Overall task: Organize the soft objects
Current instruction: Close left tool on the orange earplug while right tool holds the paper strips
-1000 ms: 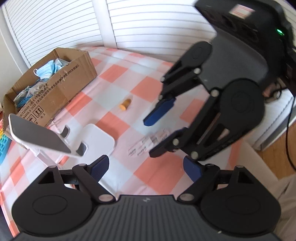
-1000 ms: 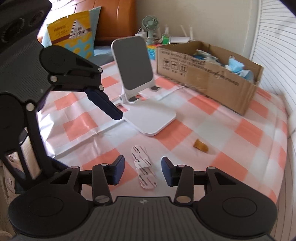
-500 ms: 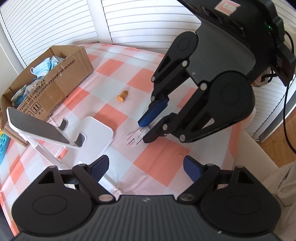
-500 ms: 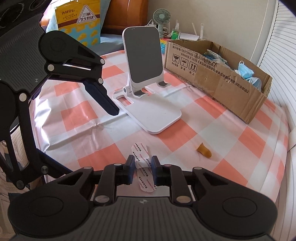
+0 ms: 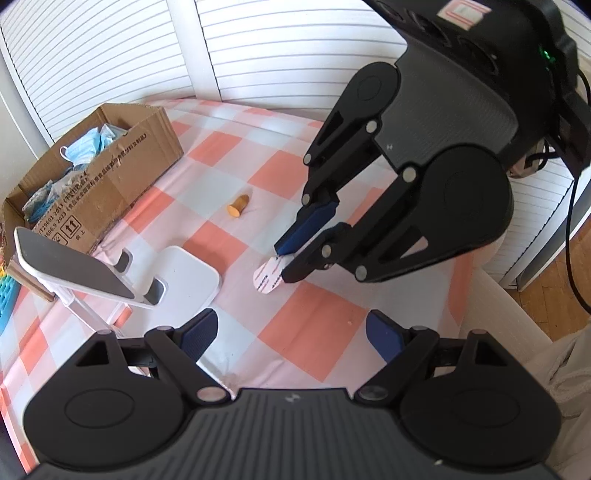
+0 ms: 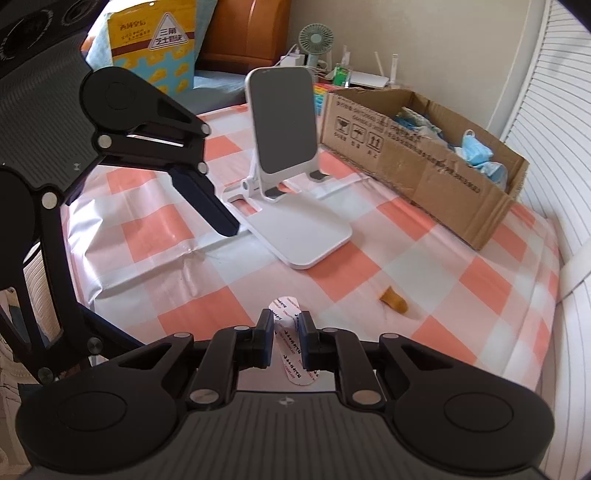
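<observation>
— What does the room look like?
— White louvred shutters (image 5: 288, 48) run from 10 to 2 o'clock in the left wrist view, lit by daylight. Wood floor (image 5: 554, 280) shows at 3 o'clock.
— And the right wrist view?
— A plain beige wall (image 6: 424, 40) at 12 o'clock, an orange-brown wooden headboard (image 6: 240, 33) at 11, and shutters (image 6: 554, 122) again at 2 o'clock.
</observation>
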### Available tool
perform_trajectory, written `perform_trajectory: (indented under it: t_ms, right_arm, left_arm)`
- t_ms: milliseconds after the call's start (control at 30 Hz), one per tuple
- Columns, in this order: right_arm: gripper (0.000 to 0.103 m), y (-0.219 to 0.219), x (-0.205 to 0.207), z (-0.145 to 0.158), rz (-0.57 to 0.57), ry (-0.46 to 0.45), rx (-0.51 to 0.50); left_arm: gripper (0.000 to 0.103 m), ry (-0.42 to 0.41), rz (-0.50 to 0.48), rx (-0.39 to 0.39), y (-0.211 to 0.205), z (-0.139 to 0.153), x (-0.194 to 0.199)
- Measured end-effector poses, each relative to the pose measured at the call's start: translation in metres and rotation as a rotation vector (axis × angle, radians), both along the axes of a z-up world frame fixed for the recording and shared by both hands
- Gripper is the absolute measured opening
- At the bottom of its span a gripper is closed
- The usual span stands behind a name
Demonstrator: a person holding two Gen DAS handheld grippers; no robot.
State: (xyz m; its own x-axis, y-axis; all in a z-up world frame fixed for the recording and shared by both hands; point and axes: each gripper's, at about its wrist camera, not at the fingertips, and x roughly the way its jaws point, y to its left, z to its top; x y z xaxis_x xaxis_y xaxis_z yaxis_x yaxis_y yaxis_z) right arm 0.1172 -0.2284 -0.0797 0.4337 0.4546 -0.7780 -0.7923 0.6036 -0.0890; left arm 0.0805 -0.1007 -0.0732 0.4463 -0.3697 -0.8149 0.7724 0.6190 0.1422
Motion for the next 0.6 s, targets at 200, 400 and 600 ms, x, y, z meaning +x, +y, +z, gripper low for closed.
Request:
perform_trajectory:
  t_ms: [200, 400, 600]
  right_arm:
    - [0.017, -0.016, -0.001, 0.004, -0.060, -0.002, 0.000]
    - [0.017, -0.032, -0.003, 0.005, -0.107, 0.006, 0.006]
    - [0.017, -0.038, -0.006, 0.003, -0.123, 0.014, 0.013]
  left_arm:
    - [0.087, -0.046, 0.014, -0.017, 0.005, 0.011, -0.002]
    - [0.086, -0.116, 0.043, -0.075, 0.002, 0.036, 0.008]
    - [0.066, -0.142, 0.050, -0.131, -0.028, 0.042, 0.034]
